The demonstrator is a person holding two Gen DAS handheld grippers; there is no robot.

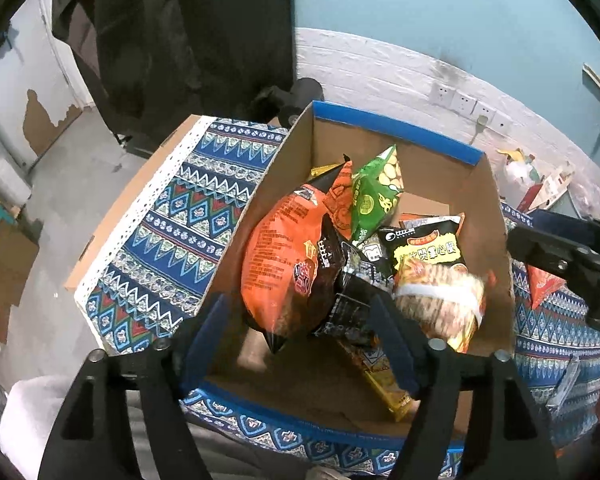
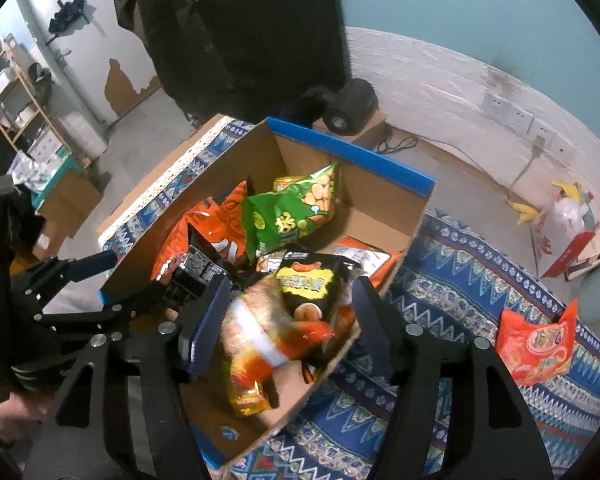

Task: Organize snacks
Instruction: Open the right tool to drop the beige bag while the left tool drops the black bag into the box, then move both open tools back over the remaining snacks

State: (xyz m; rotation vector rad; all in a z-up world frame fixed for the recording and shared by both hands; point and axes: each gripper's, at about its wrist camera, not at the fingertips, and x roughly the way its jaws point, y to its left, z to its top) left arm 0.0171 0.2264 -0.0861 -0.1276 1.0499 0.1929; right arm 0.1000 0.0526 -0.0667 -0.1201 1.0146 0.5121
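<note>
A cardboard box [image 1: 380, 136] with a blue rim stands on the patterned cloth and holds several snack bags: a large orange bag [image 1: 284, 256], a green bag [image 1: 374, 196] and a black-and-yellow bag [image 1: 424, 248]. A blurred orange-yellow bag [image 2: 260, 344] is in the air over the box's near corner, between my right gripper's fingers; it also shows in the left wrist view [image 1: 440, 300]. My right gripper [image 2: 288, 328] is open above the box. My left gripper [image 1: 300, 340] is open over the box's near side. The box also shows in the right wrist view [image 2: 352, 156].
One orange-red snack bag [image 2: 536, 348] lies on the blue patterned cloth [image 2: 460, 280] to the right of the box. A black camera or lamp [image 2: 348, 108] stands behind the box. Wall sockets and a plastic bag [image 2: 568, 216] sit on the floor further back.
</note>
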